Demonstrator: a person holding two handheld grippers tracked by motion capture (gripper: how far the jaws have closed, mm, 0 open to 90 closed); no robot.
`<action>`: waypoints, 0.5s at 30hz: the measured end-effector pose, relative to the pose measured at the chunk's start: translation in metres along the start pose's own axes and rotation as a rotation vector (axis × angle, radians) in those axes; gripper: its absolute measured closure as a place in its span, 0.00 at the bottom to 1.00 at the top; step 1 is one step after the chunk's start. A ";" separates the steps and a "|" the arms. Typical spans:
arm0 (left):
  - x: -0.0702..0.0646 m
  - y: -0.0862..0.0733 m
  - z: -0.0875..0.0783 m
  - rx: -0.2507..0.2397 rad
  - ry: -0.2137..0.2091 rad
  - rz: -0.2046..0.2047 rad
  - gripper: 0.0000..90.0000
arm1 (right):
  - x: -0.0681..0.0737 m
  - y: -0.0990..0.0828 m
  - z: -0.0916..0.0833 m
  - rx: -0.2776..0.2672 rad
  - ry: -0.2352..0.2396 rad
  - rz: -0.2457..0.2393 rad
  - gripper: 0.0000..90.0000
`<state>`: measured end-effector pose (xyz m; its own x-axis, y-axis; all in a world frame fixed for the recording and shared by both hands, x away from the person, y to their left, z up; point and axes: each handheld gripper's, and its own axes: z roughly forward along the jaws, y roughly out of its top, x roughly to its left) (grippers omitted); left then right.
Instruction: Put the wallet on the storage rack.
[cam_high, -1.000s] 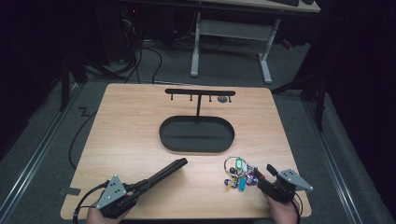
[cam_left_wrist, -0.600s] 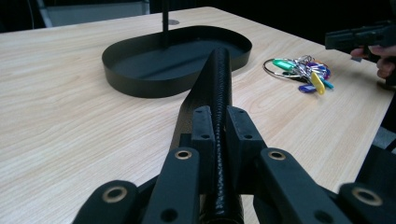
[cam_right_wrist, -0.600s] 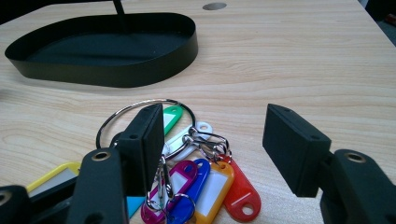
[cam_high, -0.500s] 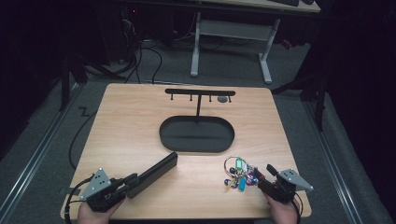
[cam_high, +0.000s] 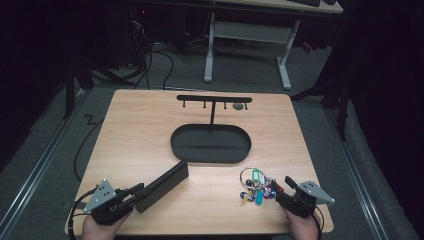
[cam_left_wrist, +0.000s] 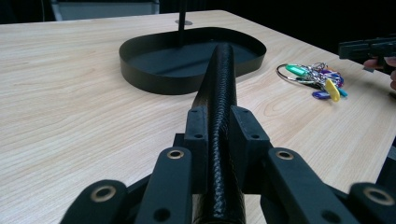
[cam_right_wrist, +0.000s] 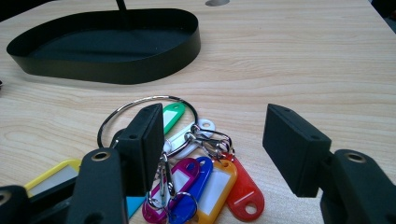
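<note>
Your left gripper (cam_high: 131, 196) sits at the near left corner of the table (cam_high: 135, 130) with the black case (cam_high: 162, 185) running out from between its jaws. In the left gripper view the pads flank the case's (cam_left_wrist: 219, 116) near end closely on both sides; the jaws have just been opening a little, and you cannot tell from the pictures whether the pads still press on it or merely stand beside it.

The case is long and narrow — its long axis runs diagonally away from your left hand, toward the near left rim of the oval black tray (cam_high: 211, 144). Its far end stops just short of that rim; the two look apart in the high view. It is flat-sided, dark throughout, with a finely textured, slightly glossy edge facing up between the jaws.

Your right gripper (cam_high: 281, 189) rests at the near right corner, jaws held wide with nothing between the pads. The bunch of keys (cam_high: 255, 185) lies on the wood just in front of it — a metal ring carrying coloured tags (cam_right_wrist: 212, 179) in green, white, red, orange, blue, purple and yellow, near the tray's right end.
</note>
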<state>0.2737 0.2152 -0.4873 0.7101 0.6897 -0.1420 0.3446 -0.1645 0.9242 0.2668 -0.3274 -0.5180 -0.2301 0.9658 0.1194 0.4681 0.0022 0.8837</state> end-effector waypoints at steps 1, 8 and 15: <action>0.000 0.000 0.000 -0.002 0.002 -0.001 0.86 | 0.000 0.000 0.000 0.000 0.000 -0.001 0.43; 0.000 0.000 0.000 0.006 0.009 0.006 0.82 | 0.000 0.000 0.000 0.001 0.002 -0.001 0.43; 0.000 0.000 0.002 0.017 0.021 0.035 0.67 | 0.000 0.000 0.000 0.003 0.002 -0.004 0.43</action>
<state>0.2749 0.2143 -0.4883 0.7088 0.6980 -0.1016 0.3302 -0.2011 0.9223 0.2670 -0.3274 -0.5182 -0.2330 0.9654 0.1170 0.4697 0.0064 0.8828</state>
